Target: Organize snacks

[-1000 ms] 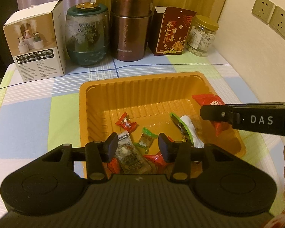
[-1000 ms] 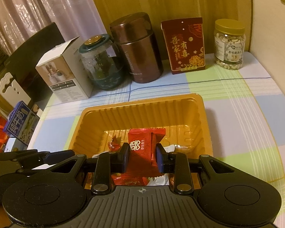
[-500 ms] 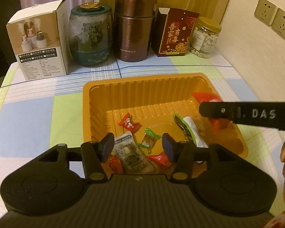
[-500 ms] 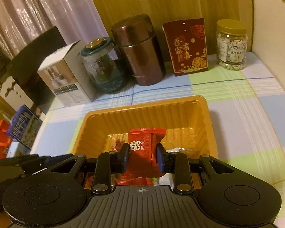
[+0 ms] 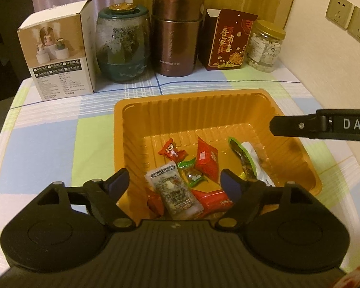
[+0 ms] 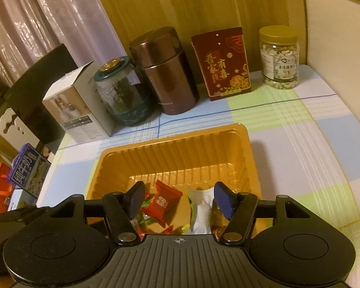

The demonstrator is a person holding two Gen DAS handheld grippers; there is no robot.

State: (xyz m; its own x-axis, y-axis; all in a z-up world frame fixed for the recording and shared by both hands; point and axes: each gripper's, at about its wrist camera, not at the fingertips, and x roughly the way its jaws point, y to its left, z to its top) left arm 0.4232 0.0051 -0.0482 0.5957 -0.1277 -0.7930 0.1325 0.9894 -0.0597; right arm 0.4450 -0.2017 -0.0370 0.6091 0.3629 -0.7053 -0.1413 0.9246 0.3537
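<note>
An orange plastic tray (image 5: 194, 103) (image 6: 170, 151) sits on the checked tablecloth and holds several wrapped snacks. A red snack packet (image 5: 206, 160) (image 6: 161, 202) lies loose in the tray among them, beside a grey-white packet (image 5: 174, 193) and a green-and-white pouch (image 5: 249, 160). My left gripper (image 5: 174, 183) is open and empty over the tray's near edge. My right gripper (image 6: 178, 199) is open and empty above the tray; one of its fingers (image 5: 300, 126) shows at the right of the left wrist view.
Along the back stand a white box (image 5: 57, 55), a green glass jar (image 5: 122, 43), a brown canister (image 5: 177, 33), a red carton (image 5: 228, 40) and a jar of nuts (image 5: 264, 45). A wall with sockets (image 5: 348, 19) lies right. Boxes (image 6: 28, 170) sit beyond the table's left edge.
My right gripper opened and let go of the red packet, which dropped into the tray. My left gripper opened wider and stayed over the tray's near edge.
</note>
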